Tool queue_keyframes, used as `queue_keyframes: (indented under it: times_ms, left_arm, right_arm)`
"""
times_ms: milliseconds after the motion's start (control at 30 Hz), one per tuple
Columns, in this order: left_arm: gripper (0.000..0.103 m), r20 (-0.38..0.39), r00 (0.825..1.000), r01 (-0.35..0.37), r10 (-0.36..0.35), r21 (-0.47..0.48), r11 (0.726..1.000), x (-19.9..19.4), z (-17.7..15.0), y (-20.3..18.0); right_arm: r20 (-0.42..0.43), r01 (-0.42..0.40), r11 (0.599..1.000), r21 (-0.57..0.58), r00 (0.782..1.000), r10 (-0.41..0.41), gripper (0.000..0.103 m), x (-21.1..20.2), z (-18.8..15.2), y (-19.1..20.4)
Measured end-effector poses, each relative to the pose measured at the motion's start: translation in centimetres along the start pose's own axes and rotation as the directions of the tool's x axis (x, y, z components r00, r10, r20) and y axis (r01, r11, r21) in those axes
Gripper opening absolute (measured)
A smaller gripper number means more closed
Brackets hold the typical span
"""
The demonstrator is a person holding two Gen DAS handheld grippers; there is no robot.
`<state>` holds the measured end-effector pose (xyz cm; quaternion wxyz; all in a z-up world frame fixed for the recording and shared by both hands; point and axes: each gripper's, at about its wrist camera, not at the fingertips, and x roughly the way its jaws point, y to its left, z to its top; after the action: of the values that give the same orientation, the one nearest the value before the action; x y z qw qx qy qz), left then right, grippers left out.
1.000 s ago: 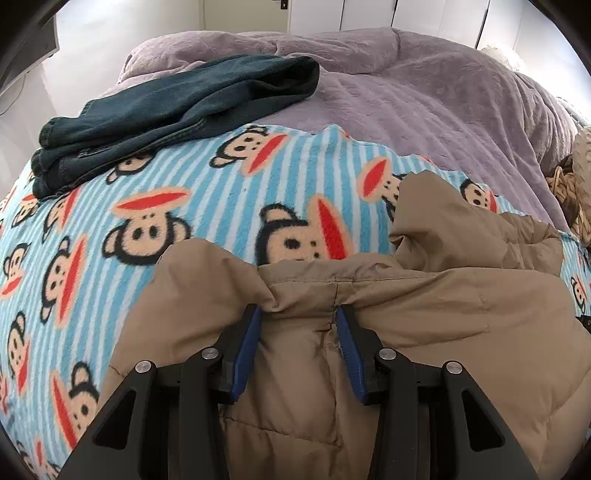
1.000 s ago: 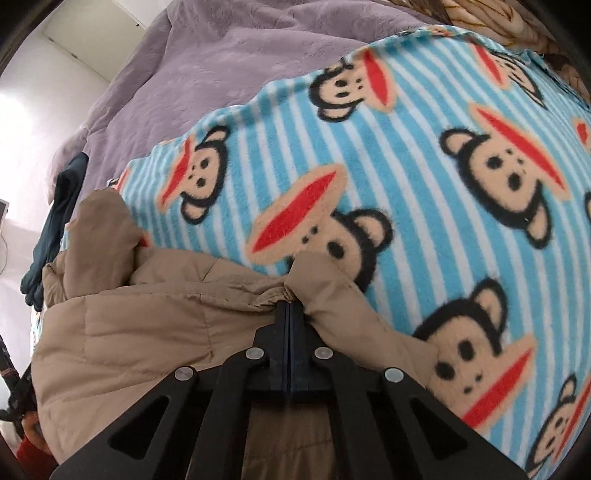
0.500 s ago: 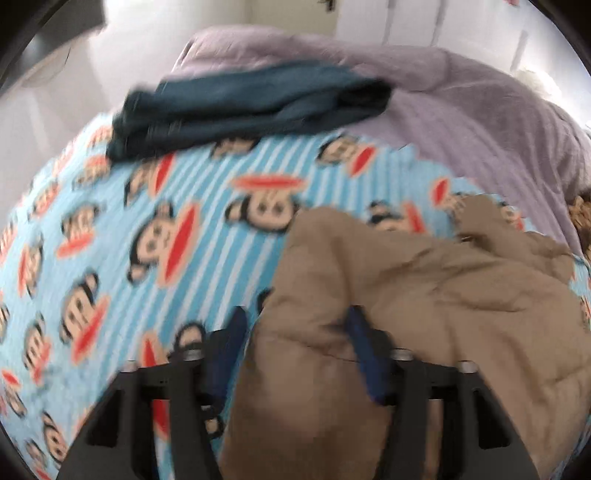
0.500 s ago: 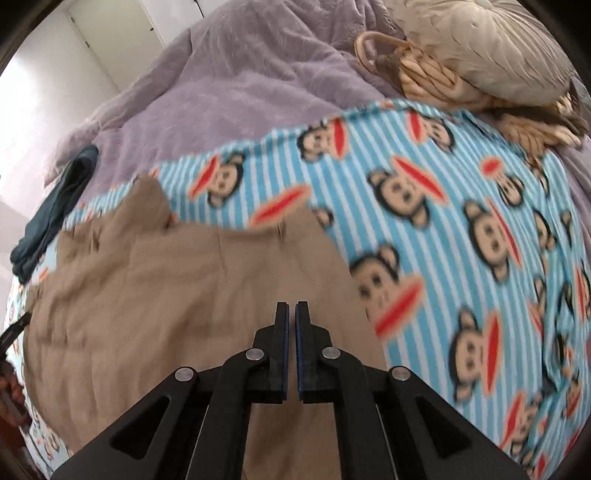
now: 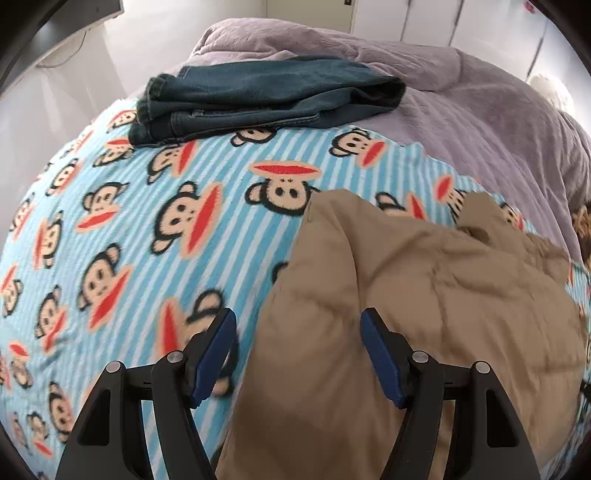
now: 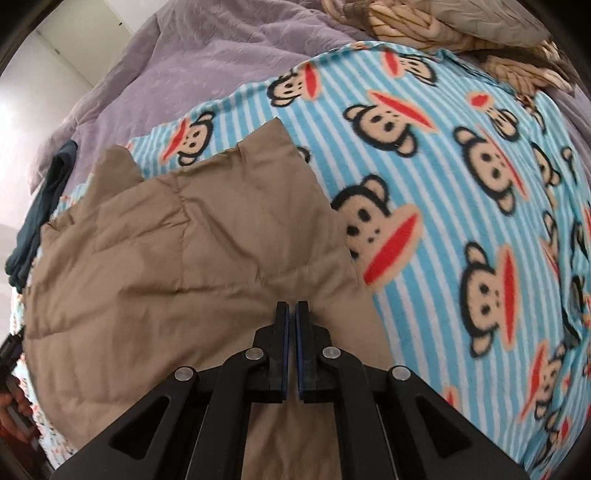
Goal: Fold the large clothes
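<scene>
A tan padded jacket (image 5: 424,314) lies folded on the monkey-print blanket (image 5: 147,240), its near edge under both grippers. My left gripper (image 5: 299,332) hovers above the jacket's left edge. Its jaws are opening, the blue pads (image 5: 218,350) stand wide apart, and neither touches the cloth. In the right wrist view the same jacket (image 6: 166,258) spreads out flat to the left. My right gripper (image 6: 291,306) hangs over its right edge, shut, with nothing pinched between its fingers.
Folded dark jeans (image 5: 258,99) lie at the far edge of the blanket, against a purple duvet (image 5: 480,110). A woven rope thing and a beige cushion (image 6: 443,26) sit at the far right. A person's hand (image 6: 14,406) shows at the lower left edge.
Both grippers have let go of the jacket's bunched edge and risen away from it. The left jaws have spread wider. The jacket now lies flat on the blanket.
</scene>
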<state>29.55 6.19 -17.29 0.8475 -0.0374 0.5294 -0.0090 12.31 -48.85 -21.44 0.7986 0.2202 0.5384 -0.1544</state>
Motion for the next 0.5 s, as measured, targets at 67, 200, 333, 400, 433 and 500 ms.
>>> queue_keyframes:
  times_ms: [67,200,333,400,433,500]
  left_arm:
    - [0.071,-0.040,0.999,0.002,-0.002,0.008,1.000,-0.9,-1.2,0.0]
    - [0.071,-0.084,0.996,0.020,-0.020,-0.004,1.000,-2.6,-3.7,0.0]
    - [0.071,-0.109,0.993,0.035,-0.035,-0.002,0.999,-4.0,-6.4,-0.6]
    - [0.072,-0.124,0.992,0.042,-0.041,0.007,0.999,-4.4,-7.7,-0.9]
    - [0.083,-0.128,0.990,0.055,-0.054,0.006,0.998,-4.6,-8.2,-1.0]
    - [0.096,-0.126,0.987,0.098,-0.100,-0.021,0.995,-5.1,-9.4,-1.0]
  right_arm:
    - [0.007,-0.013,1.000,0.007,1.000,0.013,0.004,-1.2,-0.8,0.1]
    - [0.006,-0.053,0.998,0.030,0.999,0.053,0.004,-3.2,-2.7,0.4]
    - [-0.024,-0.087,0.995,0.050,0.996,0.088,0.004,-4.2,-5.0,0.8]
    - [-0.042,-0.100,0.993,0.064,0.994,0.103,0.004,-4.5,-6.1,1.0]
    - [-0.051,-0.104,0.992,0.069,0.993,0.107,0.004,-4.6,-6.7,1.0]
    - [-0.074,-0.116,0.990,0.085,0.990,0.123,0.005,-4.6,-7.7,1.2]
